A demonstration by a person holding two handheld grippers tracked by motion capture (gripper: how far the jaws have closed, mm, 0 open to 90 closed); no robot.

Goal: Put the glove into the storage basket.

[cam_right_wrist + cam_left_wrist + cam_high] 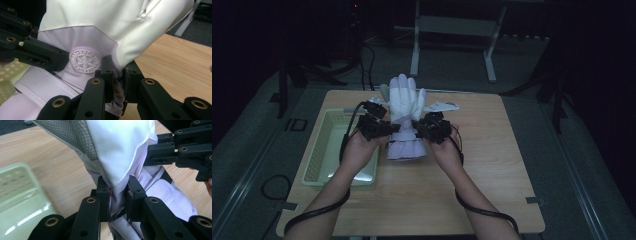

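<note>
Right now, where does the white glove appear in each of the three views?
High view: glove at table centre, between both tools.
Left gripper view: glove at top centre, pinched.
Right gripper view: glove across the top, pinched.
Shared landmark: green basket beside it.

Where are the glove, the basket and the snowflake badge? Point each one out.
glove (404, 100): high view, on the white back of its palm.
basket (323, 142): high view, on its perforated left wall.
snowflake badge (85, 60): right gripper view, on the embossed snowflake at its centre.
</note>
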